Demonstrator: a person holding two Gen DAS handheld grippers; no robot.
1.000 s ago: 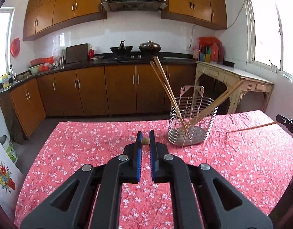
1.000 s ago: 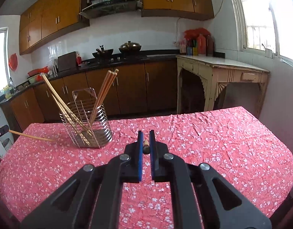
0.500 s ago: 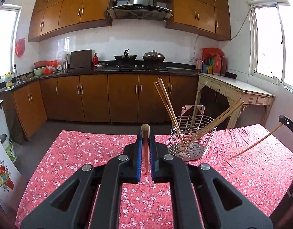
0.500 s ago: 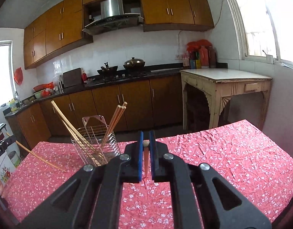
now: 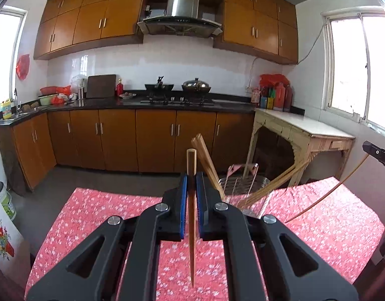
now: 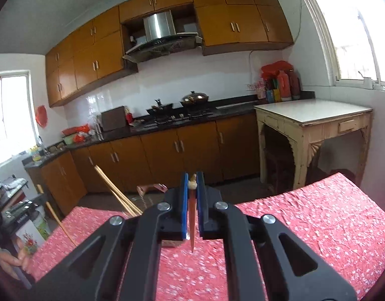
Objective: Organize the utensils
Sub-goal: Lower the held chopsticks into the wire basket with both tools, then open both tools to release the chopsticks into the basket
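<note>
My left gripper (image 5: 191, 179) is shut on a wooden chopstick (image 5: 191, 215) that stands nearly upright between the blue pads, high above the table. A wire utensil holder (image 5: 245, 184) with several chopsticks leaning in it stands just right of it, partly hidden by the gripper. My right gripper (image 6: 192, 179) is shut on another chopstick (image 6: 192, 215), tip pointing down. That chopstick (image 5: 325, 190) and the right gripper's edge (image 5: 379, 153) show at the far right of the left wrist view. In the right wrist view the holder (image 6: 148, 193) is mostly hidden behind the gripper.
The table has a red flowered cloth (image 5: 330, 228). Behind it are brown kitchen cabinets (image 5: 154, 138), a stove with pots, and a pale side table (image 5: 305, 135) at the right. The person's left hand (image 6: 9, 258) and the left gripper's chopstick (image 6: 57, 219) show at the left.
Both grippers have risen and tilted up, so the table sits lower in view. The held chopsticks now point down between the jaws. The holder has dropped behind the grippers.
</note>
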